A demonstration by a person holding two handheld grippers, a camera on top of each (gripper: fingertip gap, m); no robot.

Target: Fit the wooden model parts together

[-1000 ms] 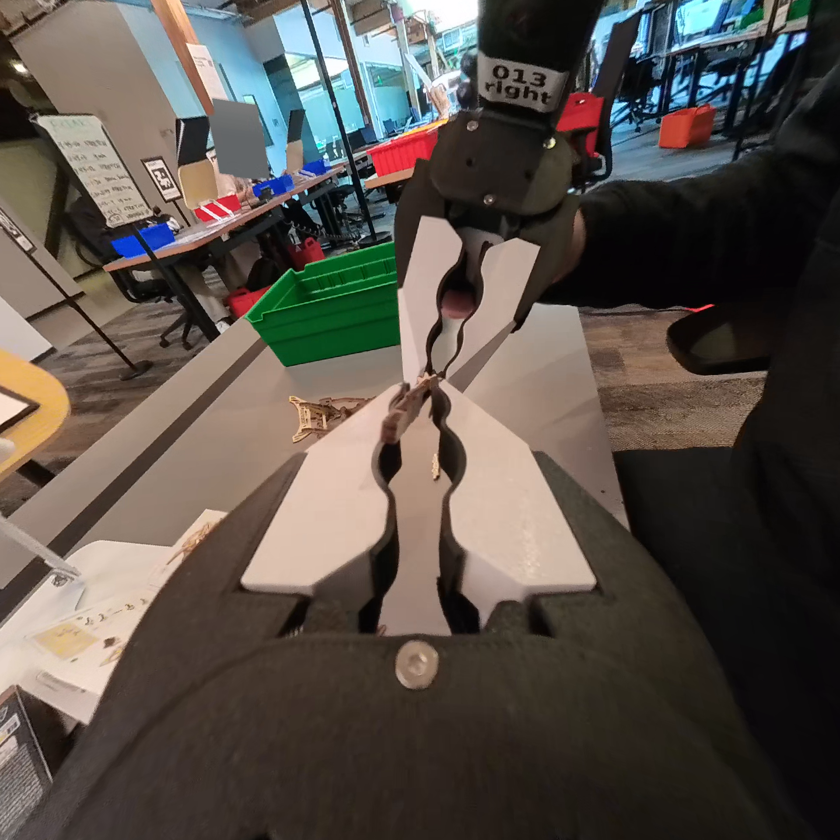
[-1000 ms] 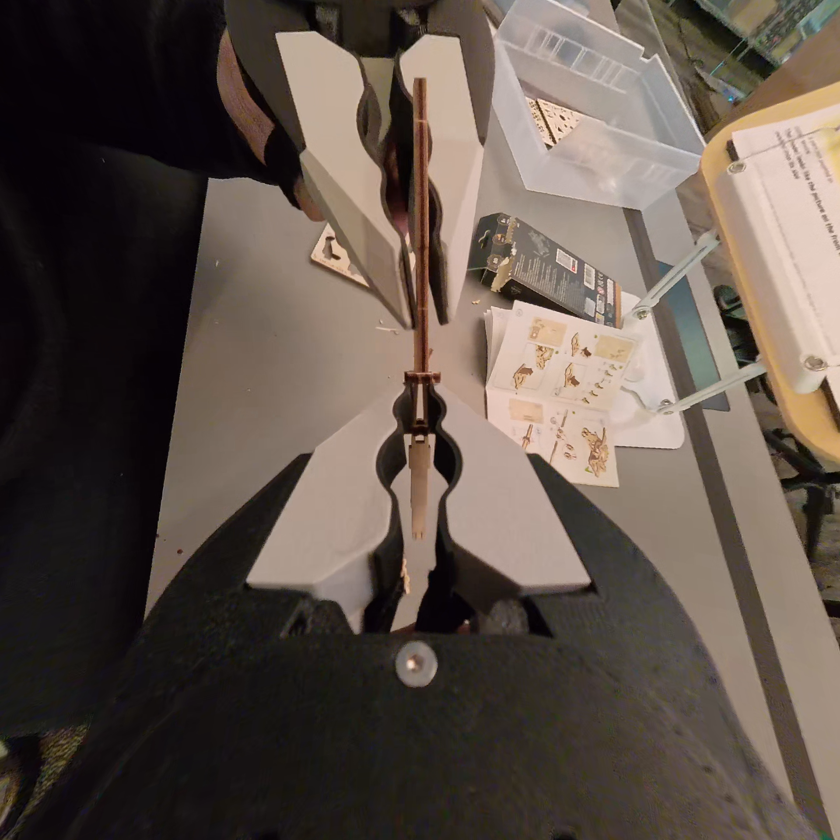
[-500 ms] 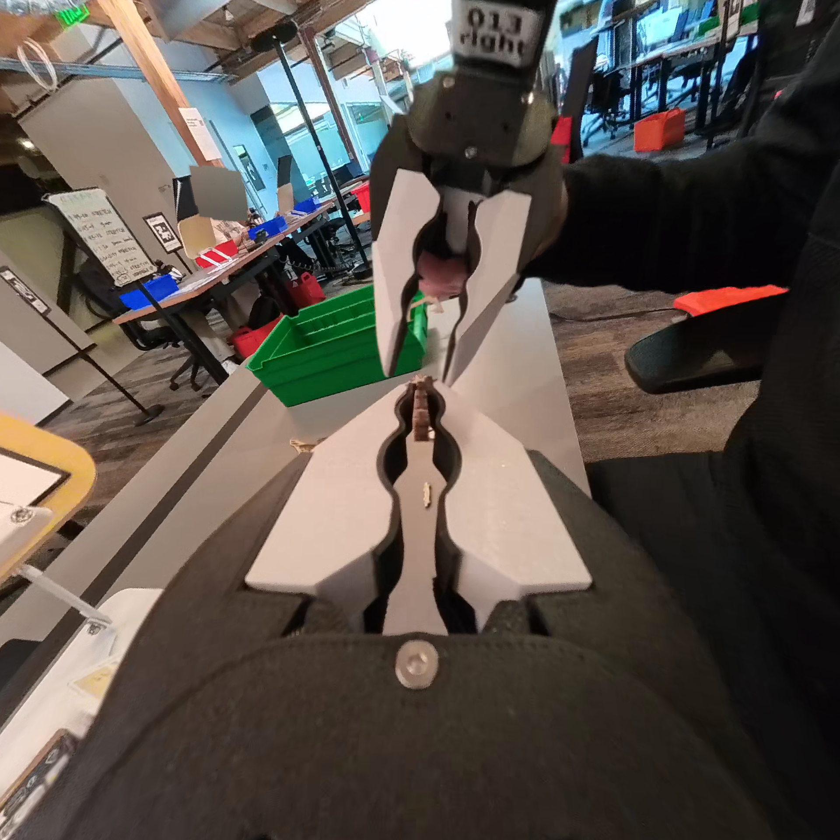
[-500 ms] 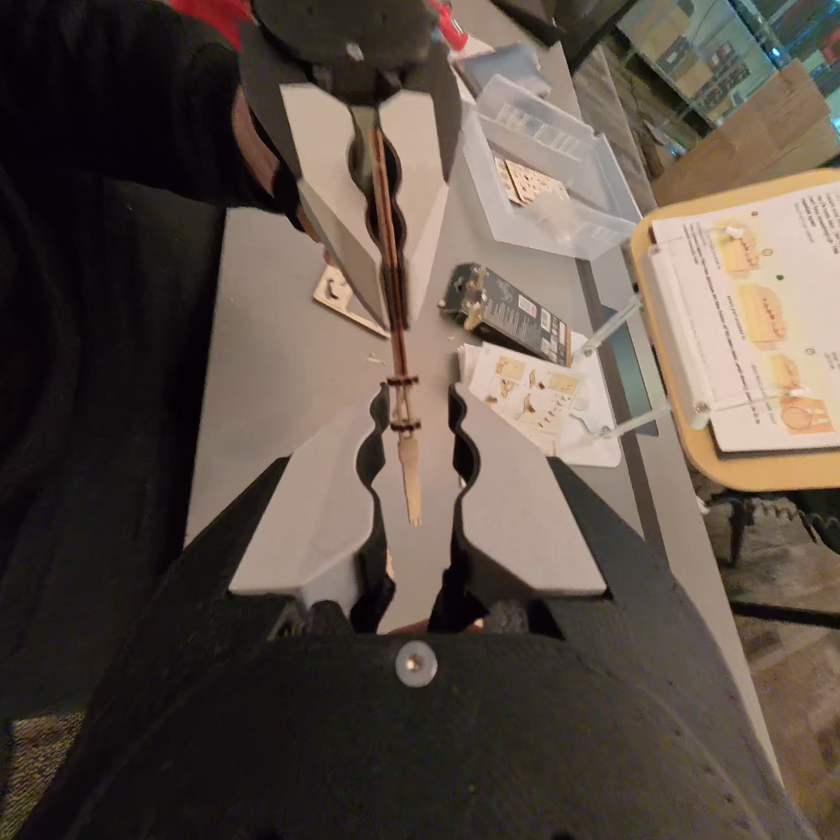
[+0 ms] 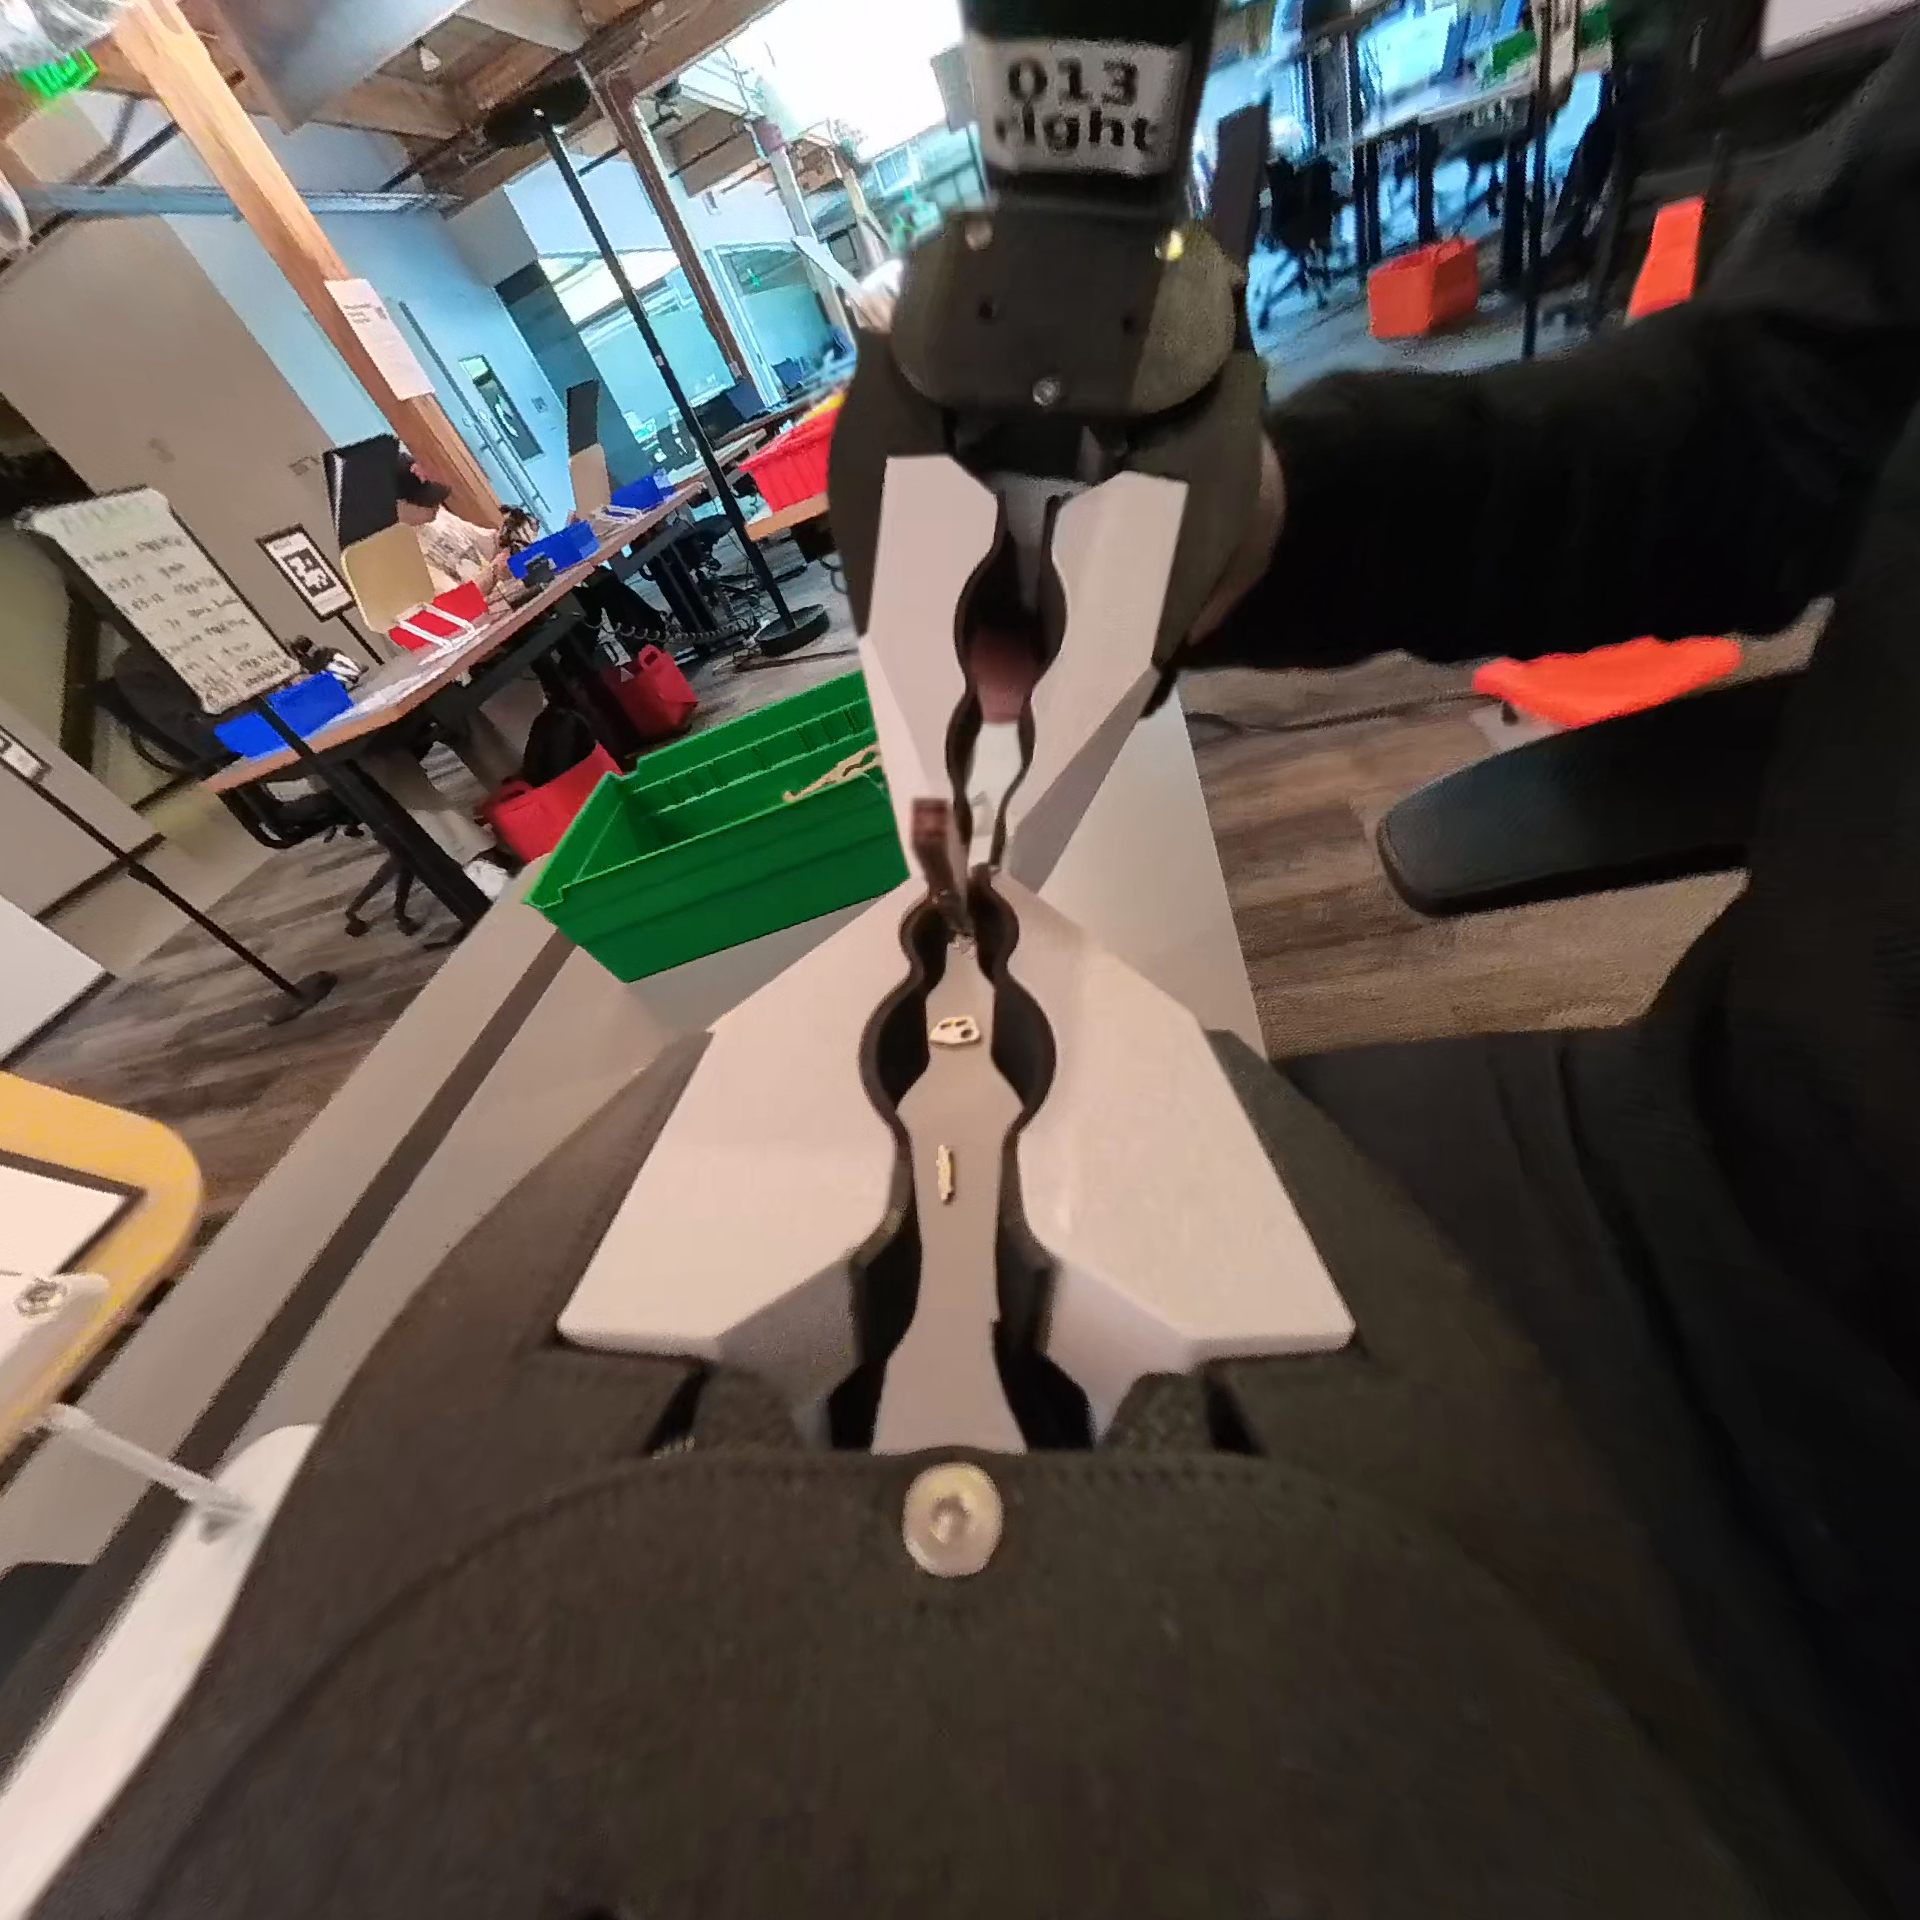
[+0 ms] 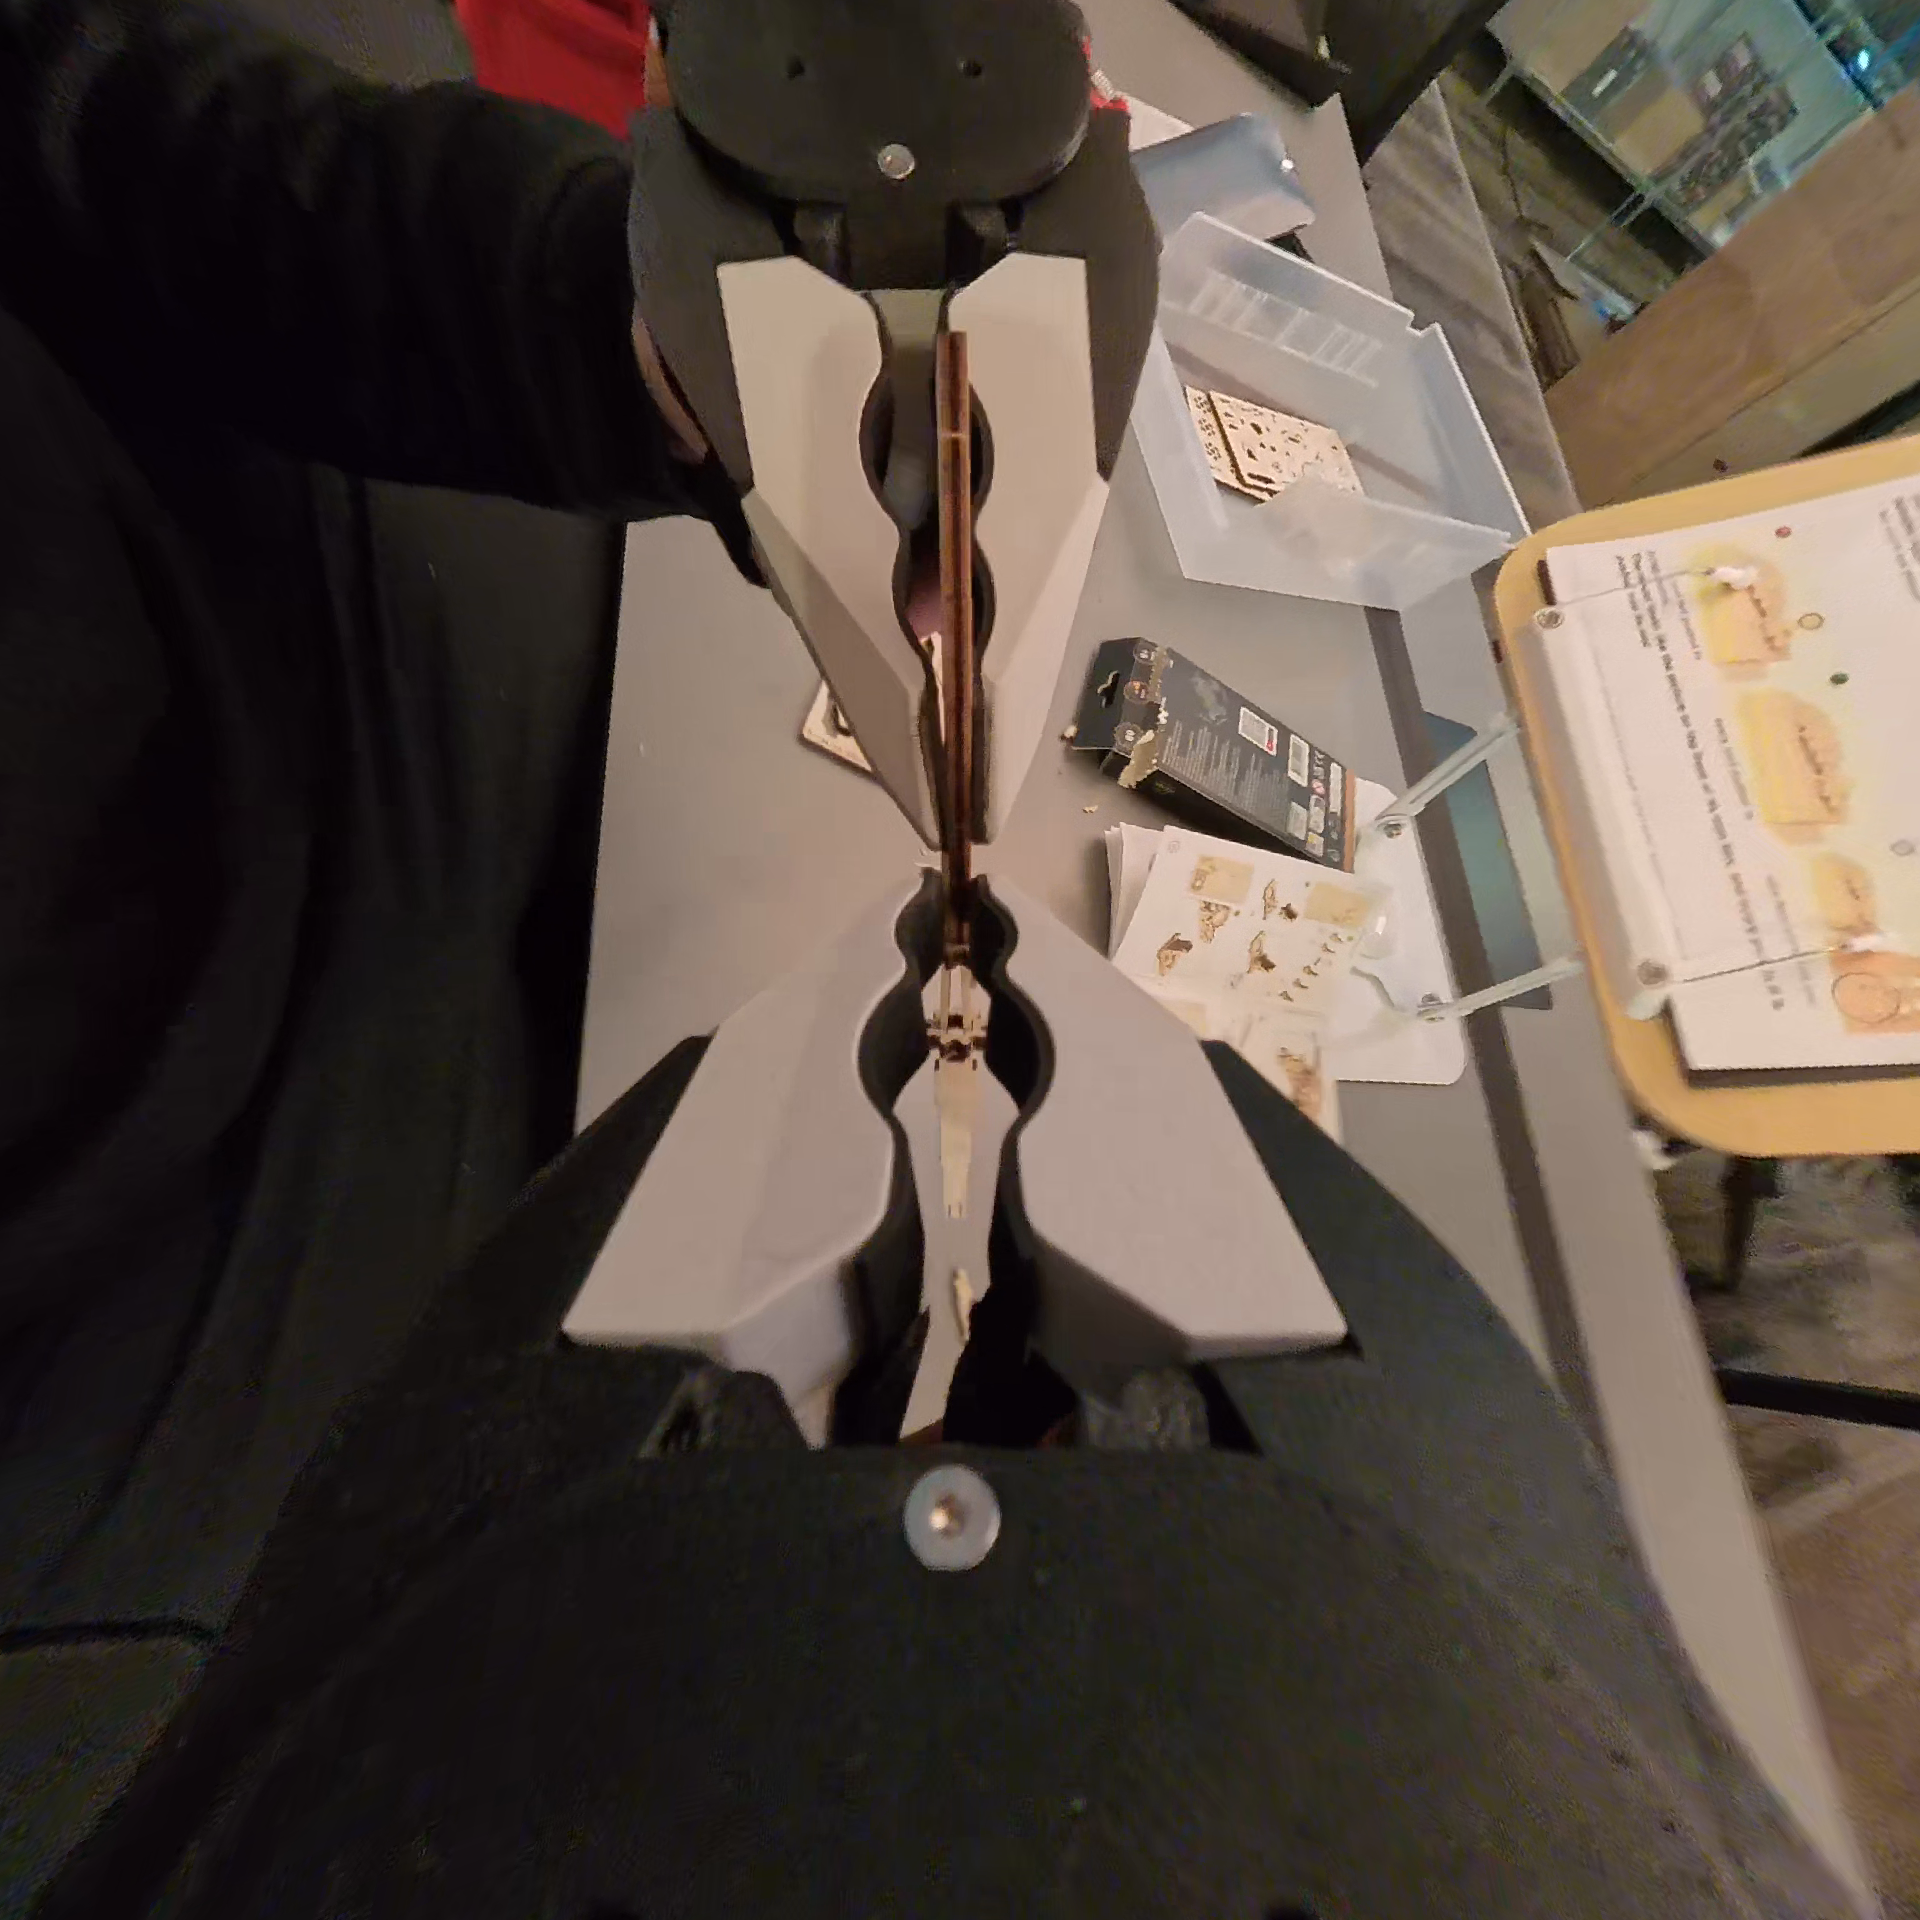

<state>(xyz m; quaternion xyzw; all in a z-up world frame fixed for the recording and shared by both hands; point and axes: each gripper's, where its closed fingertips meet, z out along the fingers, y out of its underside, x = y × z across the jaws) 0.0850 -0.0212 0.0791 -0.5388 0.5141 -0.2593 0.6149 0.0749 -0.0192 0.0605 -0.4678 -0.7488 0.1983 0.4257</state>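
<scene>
Wooden model part (image 6: 954, 582), thin dark-edged plate, seen edge-on in the right wrist view, clamped between the fingers of my left gripper (image 6: 951, 821). Its near end reaches into the tips of my right gripper (image 6: 954, 883), which are nearly closed around a small pale wooden piece (image 6: 951, 1029) sitting in the finger gap; right gripper grasps that piece. Both grippers meet tip to tip in the air above the grey worktop (image 6: 707, 831), over its near edge.

Left wrist view: my left gripper (image 5: 961, 894) pinches the dark plate (image 5: 935, 852) at its tips, right gripper (image 5: 982, 831) facing it from above, touching or just about. Exact seating of the two parts I cannot tell.

On the worktop: black box (image 6: 1216, 748) and an instruction sheet (image 6: 1236, 935) toward the right edge, clear plastic bin (image 6: 1320, 416) with a cut wooden sheet (image 6: 1268, 447) at the far right, green bin (image 5: 717, 862) at the far end in the left wrist view. Two tiny pale wood bits (image 5: 951, 1091) lie on the worktop under my left gripper.
</scene>
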